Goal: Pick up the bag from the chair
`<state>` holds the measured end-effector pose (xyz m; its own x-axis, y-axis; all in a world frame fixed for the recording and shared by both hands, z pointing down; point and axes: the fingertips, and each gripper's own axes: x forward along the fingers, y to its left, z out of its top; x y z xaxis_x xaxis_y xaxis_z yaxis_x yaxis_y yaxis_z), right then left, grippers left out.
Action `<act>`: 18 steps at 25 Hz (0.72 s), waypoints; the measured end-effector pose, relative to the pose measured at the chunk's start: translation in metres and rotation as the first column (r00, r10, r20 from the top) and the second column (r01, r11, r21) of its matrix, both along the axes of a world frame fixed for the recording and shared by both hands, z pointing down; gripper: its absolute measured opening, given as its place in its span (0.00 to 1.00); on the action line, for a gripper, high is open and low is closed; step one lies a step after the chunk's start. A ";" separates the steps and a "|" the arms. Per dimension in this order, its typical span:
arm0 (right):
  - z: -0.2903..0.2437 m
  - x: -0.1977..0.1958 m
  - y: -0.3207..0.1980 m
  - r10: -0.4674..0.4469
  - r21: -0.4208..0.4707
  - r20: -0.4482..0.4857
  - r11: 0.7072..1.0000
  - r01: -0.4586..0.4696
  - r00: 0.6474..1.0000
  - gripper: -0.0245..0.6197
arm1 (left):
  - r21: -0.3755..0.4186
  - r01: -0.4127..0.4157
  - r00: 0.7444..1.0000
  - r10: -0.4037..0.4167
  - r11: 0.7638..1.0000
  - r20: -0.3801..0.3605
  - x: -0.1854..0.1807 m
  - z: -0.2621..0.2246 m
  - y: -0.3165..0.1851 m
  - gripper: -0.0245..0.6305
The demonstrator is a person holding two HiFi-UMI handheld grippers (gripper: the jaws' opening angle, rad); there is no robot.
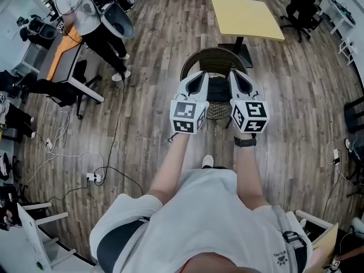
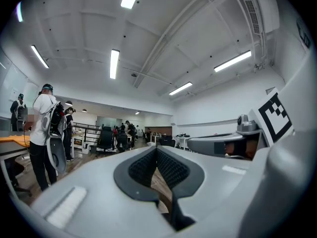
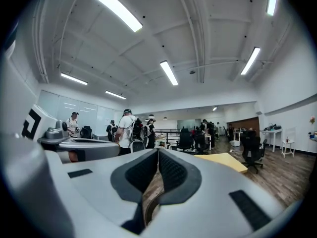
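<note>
L tool [image 1: 199, 77], R tool [image 1: 236, 77] shut, chair [image 1: 211, 57] w/ bag [image 1: 218, 90], table [image 1: 246, 17] beyond

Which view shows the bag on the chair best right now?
The head view: it looks down on the black bag lying on the seat of the wicker chair, near mid-frame. Both gripper views look level across the room, at ceiling, people and furniture, and show no bag.
</note>
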<state>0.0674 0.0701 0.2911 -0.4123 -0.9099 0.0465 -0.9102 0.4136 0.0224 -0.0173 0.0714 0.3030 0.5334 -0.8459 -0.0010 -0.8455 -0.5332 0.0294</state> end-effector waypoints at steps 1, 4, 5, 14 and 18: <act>-0.001 0.006 -0.006 0.005 0.004 0.002 1.000 -0.005 1.000 0.06 | 0.006 0.003 1.000 -0.003 1.000 0.004 0.004 -0.002 -0.007 0.05; -0.001 0.026 -0.018 0.025 0.007 0.011 1.000 -0.025 1.000 0.06 | 0.019 0.013 1.000 -0.013 1.000 0.012 0.015 -0.007 -0.023 0.05; 0.002 0.033 -0.023 0.033 0.001 0.016 0.999 -0.033 0.999 0.06 | 0.017 0.010 1.000 -0.010 1.000 0.019 0.020 -0.006 -0.028 0.05; 0.058 0.026 -0.055 0.032 -0.124 0.057 0.992 -0.025 0.998 0.06 | -0.079 0.015 0.998 -0.009 0.997 0.070 0.018 0.037 -0.062 0.05; 0.077 0.020 -0.079 0.022 -0.158 0.044 0.987 -0.015 0.999 0.06 | -0.125 0.010 0.998 -0.003 0.992 0.058 0.020 0.062 -0.088 0.05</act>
